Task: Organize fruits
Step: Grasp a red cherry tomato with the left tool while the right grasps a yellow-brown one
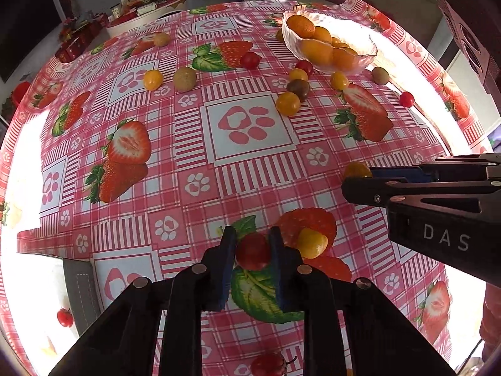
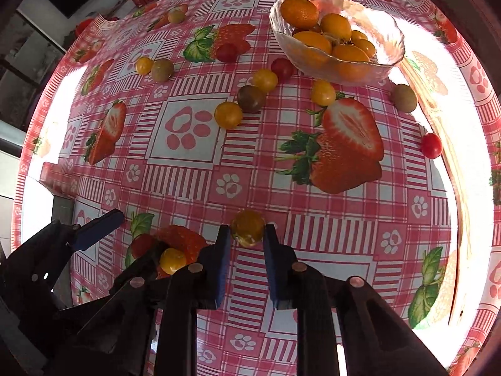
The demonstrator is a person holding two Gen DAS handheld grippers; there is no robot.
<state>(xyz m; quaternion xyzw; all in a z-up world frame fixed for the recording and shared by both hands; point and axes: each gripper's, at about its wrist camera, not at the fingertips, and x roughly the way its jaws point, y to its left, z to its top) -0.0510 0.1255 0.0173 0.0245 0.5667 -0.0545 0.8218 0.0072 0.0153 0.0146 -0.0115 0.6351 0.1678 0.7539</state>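
In the left wrist view, the far left of the frame shows a red tomato [image 1: 64, 317] low down, off the edge of the worktop [image 1: 250, 169], which wears a pink checked cloth printed with strawberries and paw marks. Further right, in the upper middle, a yellow tomato [image 1: 153, 79] lies just beside a round greenish fruit [image 1: 184, 78]. At the bottom centre the left hand-held gripper [image 1: 252, 247] has its blue pads on either side of a red cherry tomato [image 1: 253, 251]; the pads sit close against it, pinching it. The tomato is round, so no long axis can be told. Just right of the gripper a small yellow tomato [image 1: 311, 243] lies on the cloth, slightly oval, its long axis tilted toward the upper right. Above, in the upper right, a glass bowl [image 1: 366, 54] holds orange and yellow fruit, with loose tomatoes scattered in front of it. At the right edge the right hand-held gripper [image 1: 360, 174] reaches in sideways, pointing left.

In the right wrist view, the left gripper appears at lower left beside the red tomato. At bottom centre the right gripper's pads stand either side of a dark yellow tomato [image 2: 247, 228] near their tips; whether they touch it I cannot tell. The bowl sits at upper right.
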